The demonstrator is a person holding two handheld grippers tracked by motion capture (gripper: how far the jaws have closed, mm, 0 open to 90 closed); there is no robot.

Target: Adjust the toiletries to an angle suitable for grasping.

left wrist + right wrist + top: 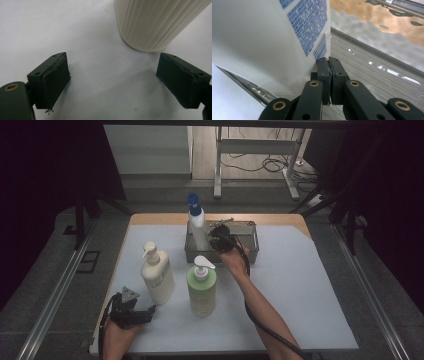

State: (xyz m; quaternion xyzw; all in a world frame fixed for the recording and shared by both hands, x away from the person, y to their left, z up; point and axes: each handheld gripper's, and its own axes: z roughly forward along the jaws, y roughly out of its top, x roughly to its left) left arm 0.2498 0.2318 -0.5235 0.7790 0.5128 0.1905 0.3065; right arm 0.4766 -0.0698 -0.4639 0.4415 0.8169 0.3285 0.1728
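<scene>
From my remote station I log the surroundings as follows. Table: pale grey-white mat over a wooden top, a strip of bare wood visible along the far edge. Floor: grey, dimly lit, running on both sides of the table. Metal rails: one on each side, running away from the near edge. Dark curtains: hung left and right, shutting in the work area. Beyond the table: a white cabinet or panel, a light-coloured desk frame on slender legs, and loose cables lying on a wood-toned floor. Light: subdued, brightest at the far opening.
</scene>
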